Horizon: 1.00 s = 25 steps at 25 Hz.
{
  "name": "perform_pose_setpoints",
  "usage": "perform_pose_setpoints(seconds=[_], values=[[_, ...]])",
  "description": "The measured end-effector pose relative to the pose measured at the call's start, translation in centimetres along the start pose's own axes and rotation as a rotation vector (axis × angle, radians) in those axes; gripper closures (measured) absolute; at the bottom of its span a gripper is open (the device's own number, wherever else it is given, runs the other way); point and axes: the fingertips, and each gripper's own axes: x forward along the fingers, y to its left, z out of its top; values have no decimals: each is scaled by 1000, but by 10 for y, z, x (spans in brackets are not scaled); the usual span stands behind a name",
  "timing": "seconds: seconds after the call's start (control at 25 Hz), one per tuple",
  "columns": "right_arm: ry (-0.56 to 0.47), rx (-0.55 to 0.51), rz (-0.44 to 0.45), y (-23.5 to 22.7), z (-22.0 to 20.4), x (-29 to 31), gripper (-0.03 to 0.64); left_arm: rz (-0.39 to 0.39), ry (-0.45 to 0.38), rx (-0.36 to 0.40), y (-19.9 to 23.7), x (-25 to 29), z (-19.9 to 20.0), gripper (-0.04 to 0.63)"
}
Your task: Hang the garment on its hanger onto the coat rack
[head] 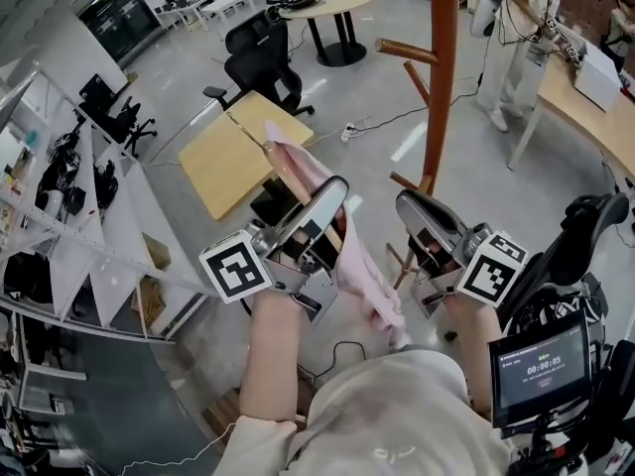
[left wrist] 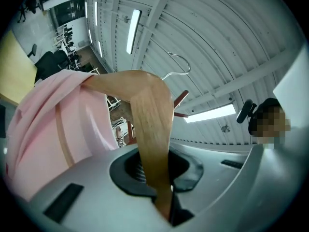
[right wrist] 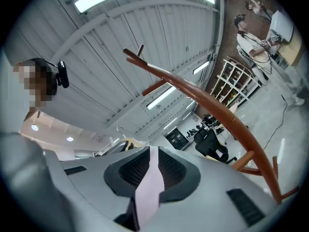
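Note:
A pink garment (head: 365,278) hangs on a wooden hanger (left wrist: 149,111) whose metal hook (left wrist: 179,63) points upward. My left gripper (head: 327,204) (left wrist: 159,180) is shut on one arm of the hanger, and the pink cloth (left wrist: 43,129) is bunched to its left. My right gripper (head: 415,211) (right wrist: 146,180) is shut on a narrow strip of the pink garment (right wrist: 147,187). The red-brown coat rack (head: 442,67) stands just beyond both grippers, and its pole and pegs (right wrist: 217,111) arc across the right gripper view. The hook is clear of the pegs.
A yellow table (head: 233,152) and a black office chair (head: 263,59) stand behind the left gripper. A round table (head: 332,3) is farther back. A person (head: 506,62) stands by a desk at the right. Shelving (head: 89,228) runs along the left, and a monitor (head: 541,367) sits at the lower right.

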Motion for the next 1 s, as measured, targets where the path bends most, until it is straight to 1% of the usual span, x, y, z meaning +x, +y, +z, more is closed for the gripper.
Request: perform_pose_setpoints(seconds=[0.2, 0.4, 0.56, 0.84, 1.0], values=[[-15, 0, -15, -10, 12, -3, 555, -33, 37, -6, 0, 29, -1, 555], [-31, 2, -27, -39, 48, -16, 555, -67, 55, -8, -1, 87, -1, 555], [-38, -6, -33, -42, 53, -14, 555, -100, 84, -14, -4, 104, -3, 554], [-52, -4, -52, -63, 80, -39, 555, -127, 128, -42, -13, 149, -30, 554], [-58, -1, -70, -69, 80, -47, 555, -151, 144, -48, -21, 156, -41, 554]])
